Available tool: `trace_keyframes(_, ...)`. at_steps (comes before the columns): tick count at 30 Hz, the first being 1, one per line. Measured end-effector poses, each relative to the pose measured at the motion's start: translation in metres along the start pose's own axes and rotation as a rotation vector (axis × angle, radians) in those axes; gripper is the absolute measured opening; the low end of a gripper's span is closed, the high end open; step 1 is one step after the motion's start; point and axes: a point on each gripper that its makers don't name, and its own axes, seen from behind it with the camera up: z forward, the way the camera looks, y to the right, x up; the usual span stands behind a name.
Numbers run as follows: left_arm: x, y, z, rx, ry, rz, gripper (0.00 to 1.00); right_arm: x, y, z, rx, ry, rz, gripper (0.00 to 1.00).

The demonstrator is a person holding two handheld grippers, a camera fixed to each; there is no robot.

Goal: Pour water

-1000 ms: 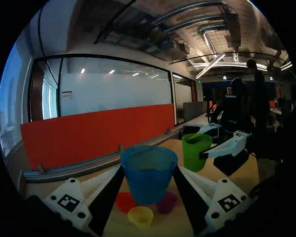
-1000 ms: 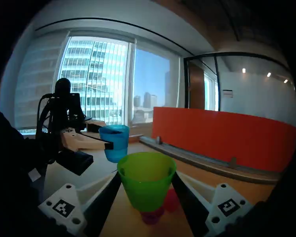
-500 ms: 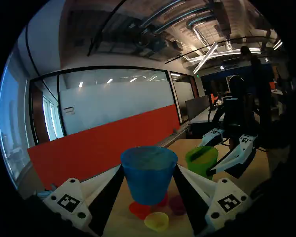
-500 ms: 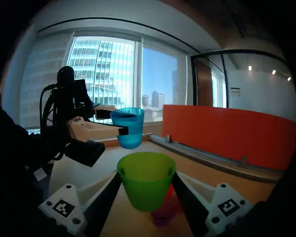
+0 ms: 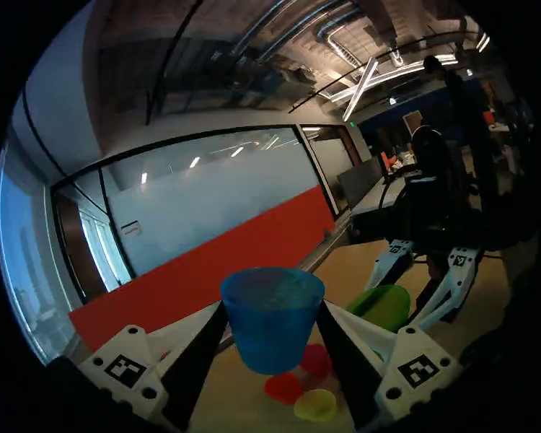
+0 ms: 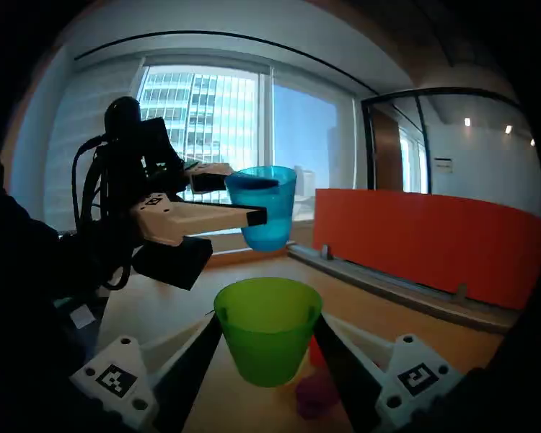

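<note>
on your wooden table three small cups sit close together: red cup, yellow cup nearest you, pink cup just behind. far edge has an orange panel under a glass wall. light strip overhead. big window at far left shows towers.

Orange wall panel; tan tabletop; blue cup; green cup; red cup; yellow cup

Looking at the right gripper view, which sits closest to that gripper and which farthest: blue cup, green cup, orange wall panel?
1. green cup, held in the right gripper, centre bottom.
2. blue cup, raised above and beyond it.
3. orange wall panel, right side, past the table.
</note>
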Motion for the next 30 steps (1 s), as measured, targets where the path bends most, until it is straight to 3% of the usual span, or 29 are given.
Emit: trace_keyframes(30,0.029,0.001,-0.006,0.032,-0.006,0.357,0.85,-0.011,-0.017,0.017,0.048,-0.012,-0.004,0.9)
